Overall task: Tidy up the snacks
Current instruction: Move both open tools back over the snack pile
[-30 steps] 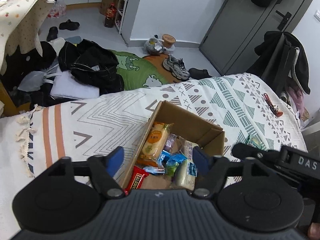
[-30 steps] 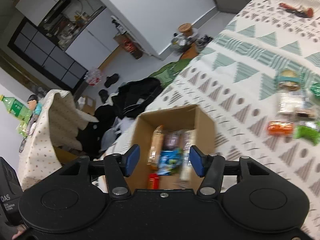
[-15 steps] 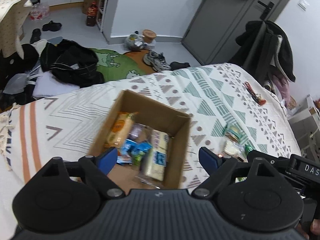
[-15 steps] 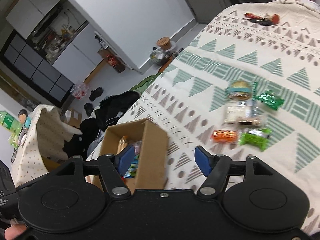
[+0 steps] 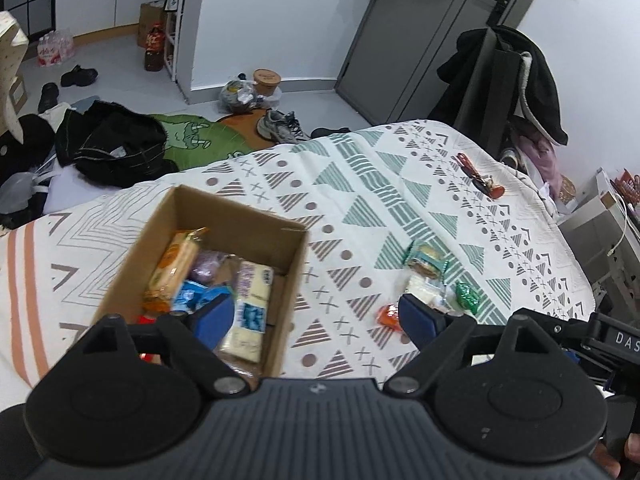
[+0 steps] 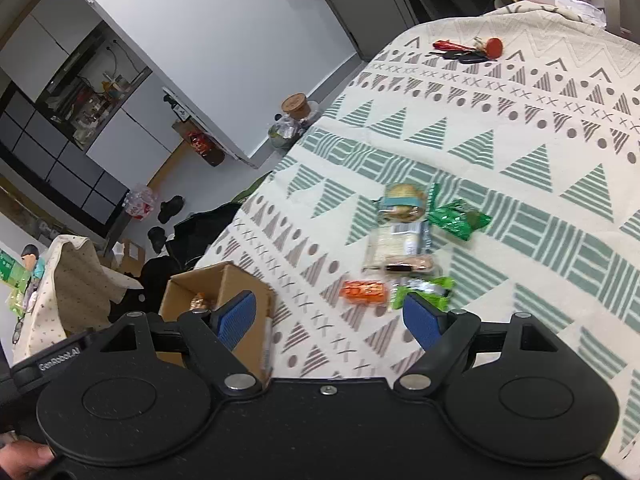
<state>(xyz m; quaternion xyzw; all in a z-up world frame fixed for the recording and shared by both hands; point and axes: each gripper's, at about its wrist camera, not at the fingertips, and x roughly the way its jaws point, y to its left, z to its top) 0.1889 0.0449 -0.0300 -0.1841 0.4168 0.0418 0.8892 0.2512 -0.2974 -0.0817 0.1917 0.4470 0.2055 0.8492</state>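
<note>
now swung away from the cardboard box (image 5: pixel 224 264) toward loose snacks on the bedspread (image 6: pixel 520 160). left gripper (image 5: pixel 316 316) spread, empty; right gripper (image 6: pixel 330 320) opening, empty, above the orange packet (image 6: pixel 363 291) and green packet (image 6: pixel 424 290). probably next pick.

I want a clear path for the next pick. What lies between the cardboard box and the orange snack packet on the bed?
Only bare patterned bedspread lies between the cardboard box and the orange snack packet; the right wrist view shows it best.
</note>
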